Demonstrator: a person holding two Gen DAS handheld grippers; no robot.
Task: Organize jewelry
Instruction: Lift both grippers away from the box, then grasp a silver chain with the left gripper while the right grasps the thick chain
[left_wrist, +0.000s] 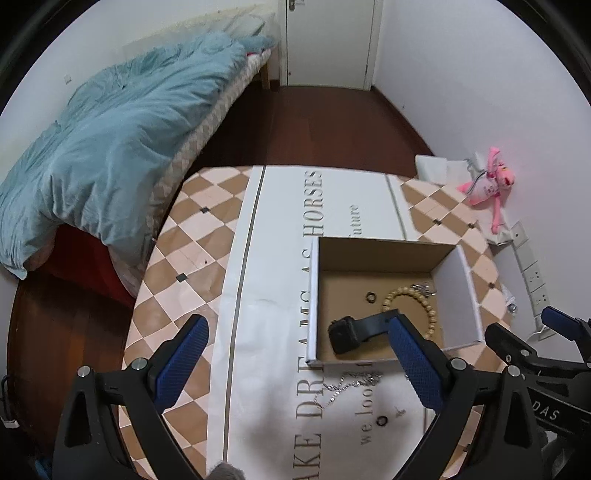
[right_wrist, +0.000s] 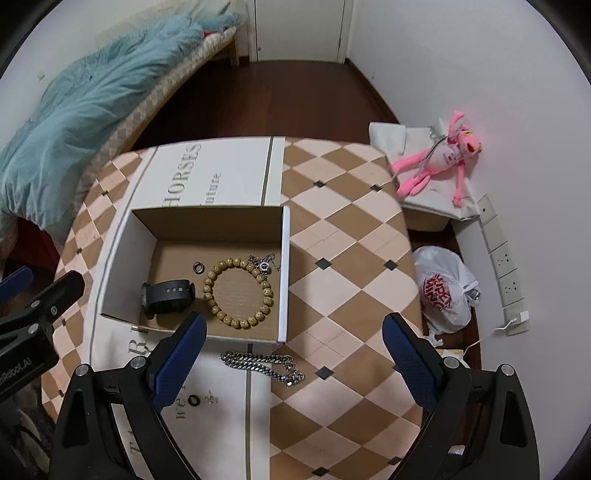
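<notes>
So the sorting looks more than half done, judging by what's already sitting in the cardboard box (right_wrist: 284, 266): a black watch (right_wrist: 166, 293), a wooden bead bracelet (right_wrist: 238, 291), a small dark ring (right_wrist: 198, 267) and a thin silver necklace with a pendant (right_wrist: 263, 263) tucked in the far corner by the box's right wall. Still outside, on the table just in front of the box, there's a chunky silver chain (right_wrist: 264, 365) and, nearer the camera, another little ring (right_wrist: 194, 399) with what might be a tiny earring beside it, too small to tell. Both claws are spread wide with nothing between the blue pads: the left gripper (left_wrist: 295, 369) hangs above the box's near edge, and the right gripper (right_wrist: 293, 365) hovers right over the chain, so that's probably the next thing to go in. The table (right_wrist: 351, 229) has a tan and cream diamond-pattern cover with a white printed sheet laid across it under the box. It's a bedroom: bed with a rumpled teal duvet (left_wrist: 110, 140) on the left, dark wood floor, white door at the back, a pink plush toy (right_wrist: 439, 162) and a plastic bag (right_wrist: 445, 291) over by the right wall.
</notes>
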